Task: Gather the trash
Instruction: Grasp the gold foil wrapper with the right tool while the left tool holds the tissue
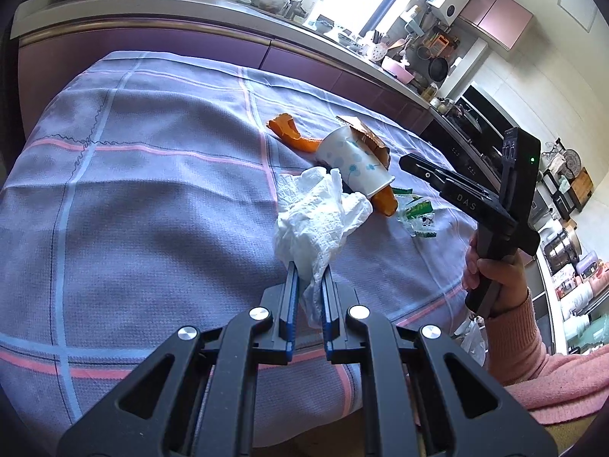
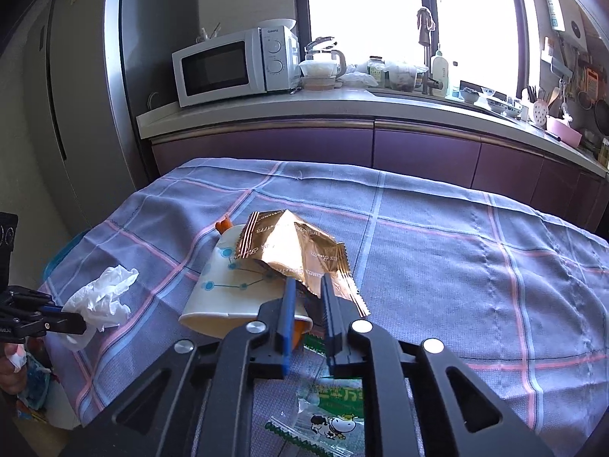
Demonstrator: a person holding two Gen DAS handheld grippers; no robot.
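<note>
Trash on the checked lilac-clothed bench (image 2: 437,236): left tool (image 1: 308,266) nearly shut, pinching crumpled white tissue (image 1: 316,217); right tool (image 2: 306,285) narrowed onto copper foil wrapper's (image 2: 289,243) edge, grip looks thin. Risk: foil slips, or lifting rolls the tipped dotted paper cup (image 2: 228,285). Orange peel (image 1: 289,131) shows clearly only from left wrist; green-and-white cow-print packet (image 2: 331,415) reads best from right.

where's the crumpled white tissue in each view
Left wrist view: the crumpled white tissue sits centre, clamped in the left tongs.
Right wrist view: the tissue is at the left edge, on the tip of the left tongs.
Shared landmark: the tipped paper cup beside it.
</note>
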